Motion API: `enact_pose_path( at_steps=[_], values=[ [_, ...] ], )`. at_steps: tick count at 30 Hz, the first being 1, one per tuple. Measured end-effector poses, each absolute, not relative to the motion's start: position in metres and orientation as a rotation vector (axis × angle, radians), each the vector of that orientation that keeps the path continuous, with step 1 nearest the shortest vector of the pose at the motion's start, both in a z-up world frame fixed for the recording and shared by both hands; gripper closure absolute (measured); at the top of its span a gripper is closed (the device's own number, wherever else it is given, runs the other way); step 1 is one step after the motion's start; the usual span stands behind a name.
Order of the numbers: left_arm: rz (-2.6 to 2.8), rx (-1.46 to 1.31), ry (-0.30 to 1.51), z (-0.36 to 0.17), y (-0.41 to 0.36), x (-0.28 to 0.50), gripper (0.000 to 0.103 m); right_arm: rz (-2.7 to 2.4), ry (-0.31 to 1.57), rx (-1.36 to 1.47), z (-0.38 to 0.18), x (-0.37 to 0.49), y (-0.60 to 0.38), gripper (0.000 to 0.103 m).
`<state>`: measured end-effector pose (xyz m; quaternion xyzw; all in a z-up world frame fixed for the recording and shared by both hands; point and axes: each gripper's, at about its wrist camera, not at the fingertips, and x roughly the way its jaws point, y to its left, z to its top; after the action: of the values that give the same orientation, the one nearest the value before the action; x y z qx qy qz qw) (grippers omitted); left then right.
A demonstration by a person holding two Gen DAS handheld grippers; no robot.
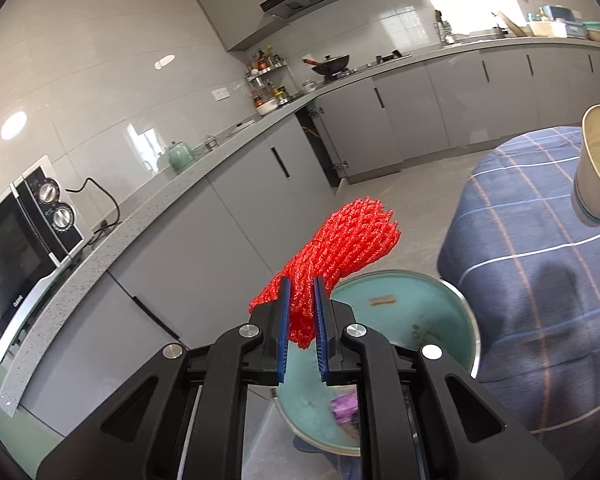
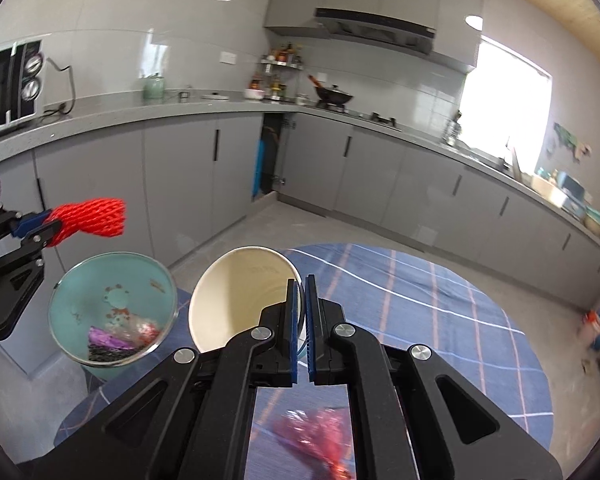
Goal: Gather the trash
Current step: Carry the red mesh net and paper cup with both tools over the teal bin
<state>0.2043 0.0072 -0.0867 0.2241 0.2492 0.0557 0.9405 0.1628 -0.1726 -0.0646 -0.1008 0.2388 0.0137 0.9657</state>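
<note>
My left gripper (image 1: 301,286) is shut on a red foam net sleeve (image 1: 340,248) and holds it in the air above the teal trash bin (image 1: 452,300). The right wrist view shows the same net (image 2: 96,216) above and left of the bin (image 2: 60,320). The bin holds a purple wrapper (image 2: 106,338) and other scraps. My right gripper (image 2: 302,284) is shut on the rim of a cream paper cup (image 2: 236,300), tilted with its mouth toward the camera, right of the bin. The cup also shows in the left wrist view (image 1: 598,164). A pink-purple wrapper (image 2: 320,436) lies on the table under the right gripper.
A round table with a blue plaid cloth (image 2: 420,312) stands right of the bin. Grey kitchen cabinets (image 2: 180,176) and a counter run behind, with a microwave (image 1: 16,248), a green kettle (image 1: 180,156) and a wok (image 2: 334,98).
</note>
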Motion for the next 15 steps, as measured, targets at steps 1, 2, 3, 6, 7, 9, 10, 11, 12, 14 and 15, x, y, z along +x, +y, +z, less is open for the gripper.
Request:
enact_pose_path(
  at_steps=[1, 2, 3, 6, 7, 9, 10, 11, 12, 14, 15],
  values=[
    [0.120, 0.457, 0.512, -0.087, 0.010, 0.206, 0.092, 0.035, 0.483, -0.208, -0.066, 0.163, -0.169, 0.099],
    [0.124, 0.456, 0.516, -0.087, 0.012, 0.206, 0.092, 0.043, 0.483, -0.213, -0.066, 0.165, -0.164, 0.099],
    [0.129, 0.457, 0.517, -0.088, 0.014, 0.207, 0.092, 0.049, 0.482, -0.217, -0.066, 0.166, -0.160, 0.099],
    [0.143, 0.456, 0.524, -0.090, 0.020, 0.209, 0.092, 0.067, 0.482, -0.225, -0.069, 0.168, -0.152, 0.099],
    [0.148, 0.457, 0.525, -0.090, 0.022, 0.209, 0.092, 0.072, 0.480, -0.229, -0.070, 0.168, -0.149, 0.099],
    [0.156, 0.454, 0.529, -0.090, 0.026, 0.210, 0.092, 0.081, 0.477, -0.236, -0.071, 0.169, -0.146, 0.099],
    [0.162, 0.455, 0.530, -0.090, 0.029, 0.210, 0.092, 0.088, 0.476, -0.239, -0.071, 0.169, -0.143, 0.099],
    [0.165, 0.456, 0.531, -0.091, 0.030, 0.210, 0.092, 0.092, 0.475, -0.240, -0.072, 0.169, -0.141, 0.099],
    [0.168, 0.456, 0.532, -0.091, 0.032, 0.210, 0.092, 0.098, 0.472, -0.242, -0.073, 0.168, -0.140, 0.099],
    [0.177, 0.458, 0.535, -0.092, 0.037, 0.210, 0.092, 0.110, 0.469, -0.247, -0.074, 0.168, -0.135, 0.099],
    [0.179, 0.458, 0.537, -0.092, 0.039, 0.210, 0.092, 0.114, 0.469, -0.248, -0.075, 0.168, -0.134, 0.099]
  ],
)
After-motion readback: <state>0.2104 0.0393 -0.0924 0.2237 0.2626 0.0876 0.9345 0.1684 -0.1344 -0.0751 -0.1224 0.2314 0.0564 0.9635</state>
